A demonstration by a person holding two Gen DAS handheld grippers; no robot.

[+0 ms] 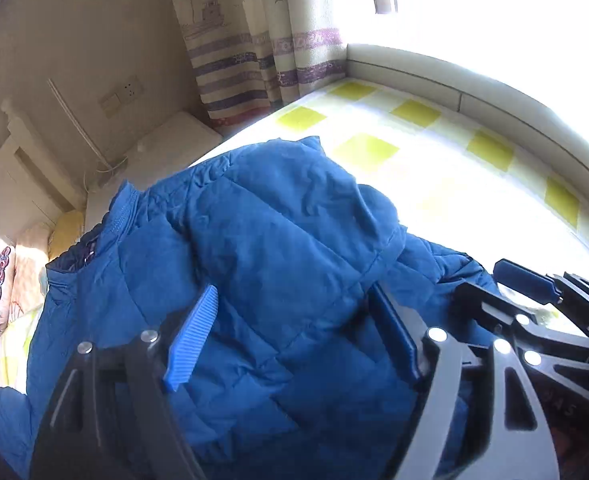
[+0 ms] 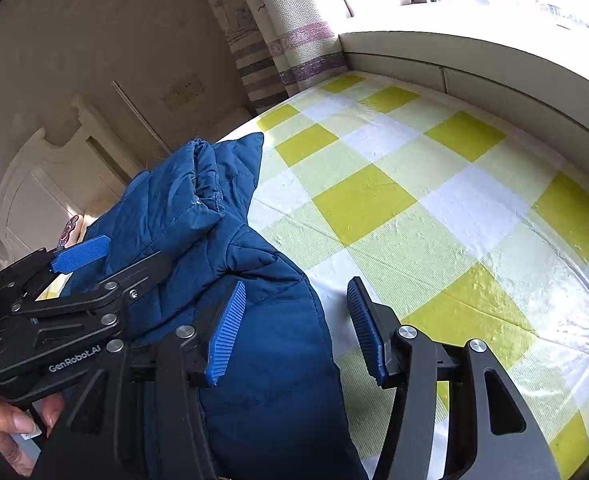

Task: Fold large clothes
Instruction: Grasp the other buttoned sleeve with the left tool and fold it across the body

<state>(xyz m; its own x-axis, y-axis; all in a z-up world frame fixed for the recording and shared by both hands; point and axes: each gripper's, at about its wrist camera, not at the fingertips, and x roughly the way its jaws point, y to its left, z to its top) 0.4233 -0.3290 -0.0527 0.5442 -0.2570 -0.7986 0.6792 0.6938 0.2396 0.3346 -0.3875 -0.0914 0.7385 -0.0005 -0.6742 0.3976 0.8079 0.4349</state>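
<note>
A blue quilted puffer jacket [image 1: 278, 248] lies bunched on the bed. In the left wrist view my left gripper [image 1: 294, 340] hovers over its middle, jaws wide apart; the ribbed blue pad [image 1: 192, 340] faces bare air and nothing is pinched. My right gripper [image 1: 502, 292] shows at the jacket's right edge. In the right wrist view the right gripper [image 2: 294, 336] straddles the edge of the jacket [image 2: 198, 216]: fabric reaches the left pad [image 2: 226, 340], and bare sheet shows before the right pad. It is open. The left gripper [image 2: 110, 260] sits over the jacket at the left.
The bed carries a yellow, green and white checked sheet [image 2: 434, 208]. A padded ledge [image 2: 494, 68] and a bright window bound its far side, with striped curtains [image 1: 246, 64] at the corner. A white headboard [image 2: 46, 184], a nightstand [image 1: 174, 140] and a pillow [image 1: 26, 272] stand left. A hand [image 2: 14, 432] holds the left gripper.
</note>
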